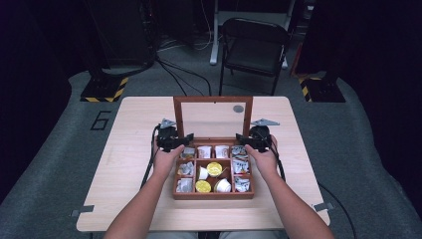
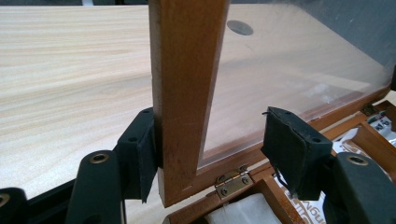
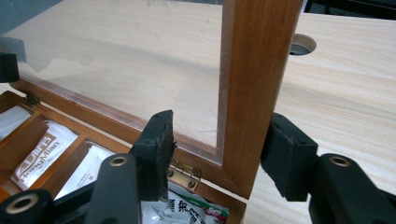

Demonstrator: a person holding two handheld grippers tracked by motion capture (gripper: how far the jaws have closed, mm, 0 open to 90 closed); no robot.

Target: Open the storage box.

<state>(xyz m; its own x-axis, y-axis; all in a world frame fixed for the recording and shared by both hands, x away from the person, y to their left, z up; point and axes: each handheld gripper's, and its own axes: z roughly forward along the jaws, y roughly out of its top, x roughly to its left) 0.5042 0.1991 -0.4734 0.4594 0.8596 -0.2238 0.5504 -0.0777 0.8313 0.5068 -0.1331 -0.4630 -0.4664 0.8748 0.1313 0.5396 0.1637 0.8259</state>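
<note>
Wooden box [image 1: 213, 195]: mid-table, glazed lid [image 1: 213, 115] upright (compartments stocked with sachets). Left gripper [image 2: 210, 154] and right gripper [image 3: 219, 154] straddle the lid's side rails, jaws ajar, seemingly unclamped. Lid open; lowering it probably remains.

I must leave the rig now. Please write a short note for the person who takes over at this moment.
Left gripper: jaws astride the left post of the lid; outer pad touches the wood, inner pad stands off. Open.
Right gripper: jaws astride the right post; neither pad presses yet. Open.
The wooden box sits at the table's middle, lid upright, compartments full of packets and cups.
Done: lid raised, grippers placed.
Left: probably grip and lower the lid.
</note>
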